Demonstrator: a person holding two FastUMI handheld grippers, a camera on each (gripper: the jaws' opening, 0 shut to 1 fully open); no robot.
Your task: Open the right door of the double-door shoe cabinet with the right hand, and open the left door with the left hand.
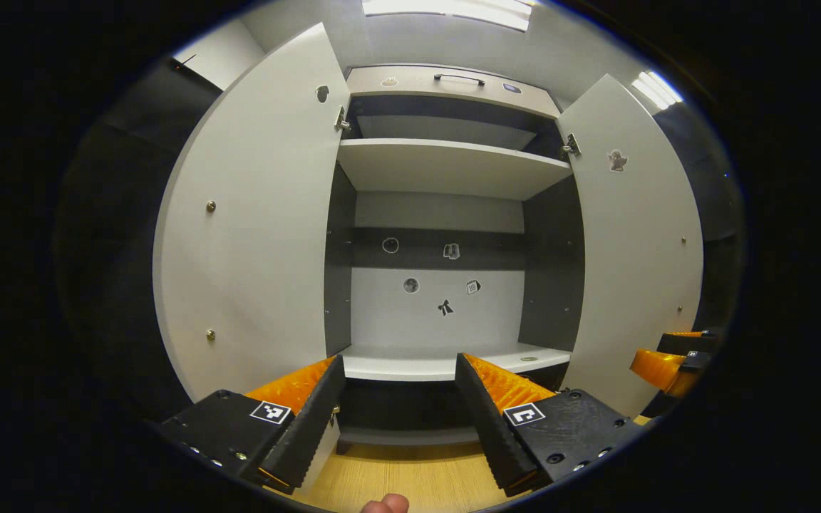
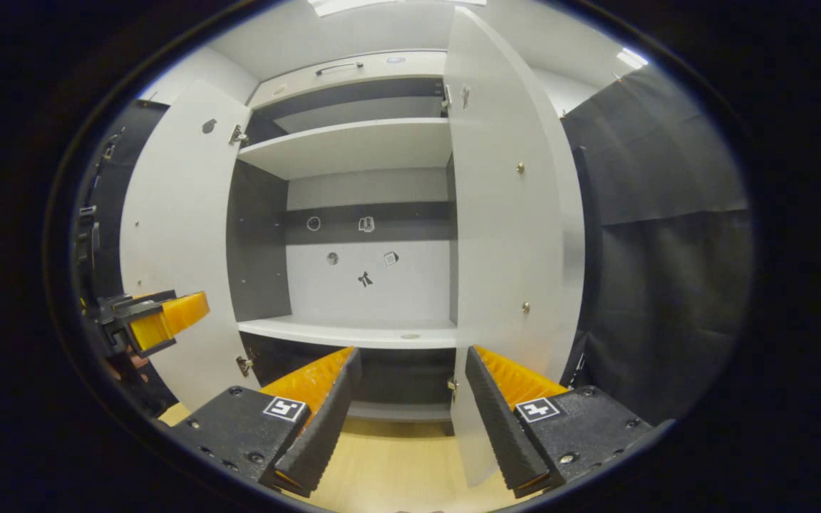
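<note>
Standing swung wide, the left door (image 1: 254, 235) and right door (image 1: 638, 242) expose the cabinet (image 1: 439, 171), so both parts of the task appear complete. Left gripper (image 1: 400, 399) hangs before the opening, fingers spread wide and empty, clear of the left door; right gripper (image 2: 410, 388) likewise gapes with nothing held, just beside the right door's edge. Doors are flat, smooth pale panels with small metal studs; shelves (image 1: 446, 167) are plain boards, the floor (image 1: 410, 477) wood-grained.

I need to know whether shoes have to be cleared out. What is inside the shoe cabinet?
Inside the shoe cabinet, both shelves look bare: the upper shelf and lower shelf. Small stickers dot the back panel. The compartment below the lower shelf is dark, so its contents cannot be seen.
</note>
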